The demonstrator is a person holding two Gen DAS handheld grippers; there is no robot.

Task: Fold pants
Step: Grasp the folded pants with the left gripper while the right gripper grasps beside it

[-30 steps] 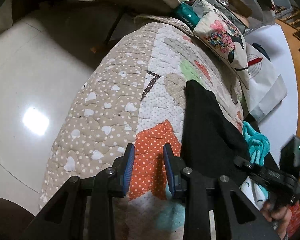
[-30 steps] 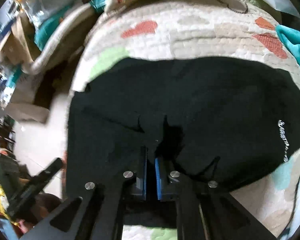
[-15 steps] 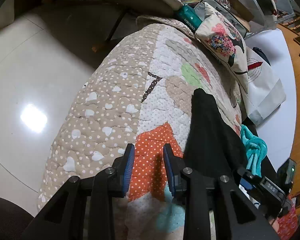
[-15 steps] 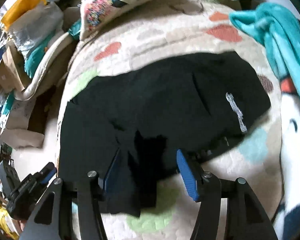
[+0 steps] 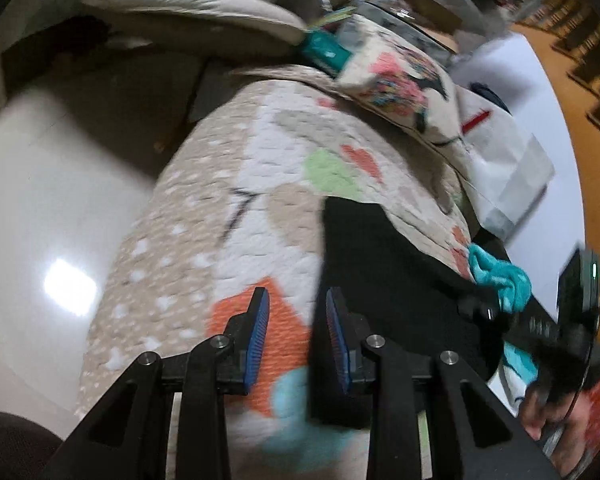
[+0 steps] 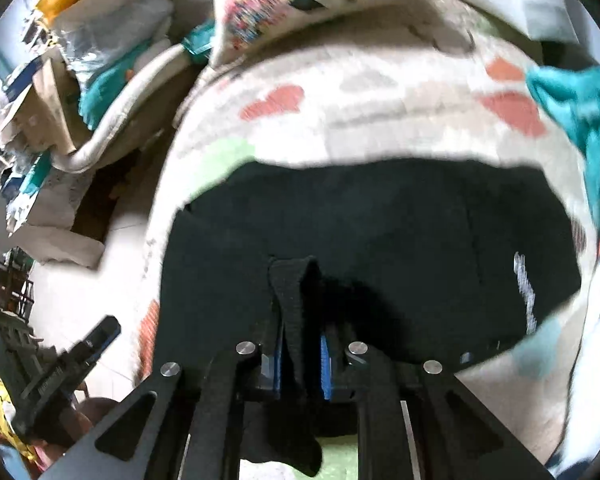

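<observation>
The black pants [image 6: 380, 232] lie folded on a patchwork quilt [image 6: 360, 92], with white lettering near their right edge. My right gripper [image 6: 300, 344] is closing on a raised fold of the pants' near edge, which stands between its blue pads. In the left wrist view the pants [image 5: 380, 264] lie right of my left gripper [image 5: 296, 320]. The left gripper is open and empty, low over an orange patch of the quilt [image 5: 260, 168]. The right gripper shows at that view's right edge [image 5: 540, 320].
A teal cloth [image 6: 580, 120] lies on the quilt right of the pants. A floral pillow [image 5: 396, 84] and bags lie at the quilt's far end. A shiny white floor [image 5: 60, 220] drops off left of the quilt. Clutter is piled at the far left [image 6: 60, 80].
My right gripper opened half a second ago and has now closed back around a fold of the pants' near edge. My left gripper stayed open and shifted a little over the quilt.
</observation>
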